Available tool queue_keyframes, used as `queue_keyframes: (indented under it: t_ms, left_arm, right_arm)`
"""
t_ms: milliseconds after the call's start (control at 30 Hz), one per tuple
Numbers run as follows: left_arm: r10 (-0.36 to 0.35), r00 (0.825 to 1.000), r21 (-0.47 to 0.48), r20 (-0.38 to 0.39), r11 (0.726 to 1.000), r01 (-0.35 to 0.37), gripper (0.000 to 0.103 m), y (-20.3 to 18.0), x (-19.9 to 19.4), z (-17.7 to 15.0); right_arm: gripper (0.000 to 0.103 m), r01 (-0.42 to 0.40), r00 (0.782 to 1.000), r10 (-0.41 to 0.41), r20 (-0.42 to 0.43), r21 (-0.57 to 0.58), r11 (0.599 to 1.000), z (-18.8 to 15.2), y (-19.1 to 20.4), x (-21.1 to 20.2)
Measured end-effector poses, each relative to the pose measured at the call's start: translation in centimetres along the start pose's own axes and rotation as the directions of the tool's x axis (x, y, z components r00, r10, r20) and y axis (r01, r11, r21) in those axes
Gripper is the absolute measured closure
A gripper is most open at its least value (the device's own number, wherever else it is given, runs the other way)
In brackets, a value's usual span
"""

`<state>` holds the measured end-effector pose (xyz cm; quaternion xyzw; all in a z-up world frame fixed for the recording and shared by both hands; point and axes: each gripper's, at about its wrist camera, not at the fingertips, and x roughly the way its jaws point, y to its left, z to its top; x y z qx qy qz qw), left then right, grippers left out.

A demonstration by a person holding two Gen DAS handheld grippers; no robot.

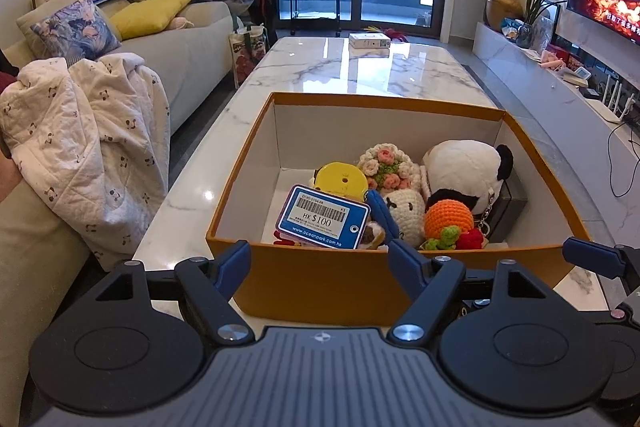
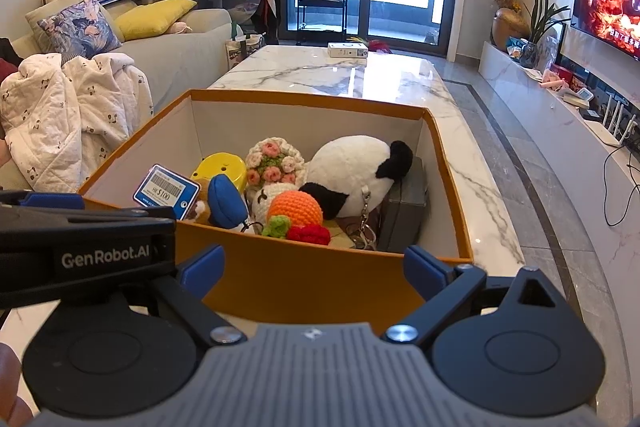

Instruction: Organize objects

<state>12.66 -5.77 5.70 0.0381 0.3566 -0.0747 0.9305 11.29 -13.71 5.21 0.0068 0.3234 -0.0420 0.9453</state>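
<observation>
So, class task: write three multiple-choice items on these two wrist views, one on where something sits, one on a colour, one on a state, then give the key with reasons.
1. Where is the panda plush?
A. On the sofa
B. In the orange box
C. On the floor

2. What colour is the price tag's border?
A. Blue
B. Green
C. Red

3. How are the two grippers?
A. Both shut on toys
B. One holds the tag
C. Both open, holding nothing

Key: B, the panda plush lies inside the orange box. A, the price tag has a blue border. C, the left gripper and right gripper have fingers spread before the box wall.
</observation>
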Motion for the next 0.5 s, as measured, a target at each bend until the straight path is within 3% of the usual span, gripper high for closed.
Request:
queue_keyframes:
  t_ms: [500]
  left_arm:
    - [0.021, 0.997, 0.039, 0.077, 0.999, -0.024, 0.014, -1.05, -0.91, -0.38]
  right_arm:
    - [0.005, 0.000, 1.000, 0.000, 0.000, -0.017, 1.000, -0.04, 0.15, 0.07]
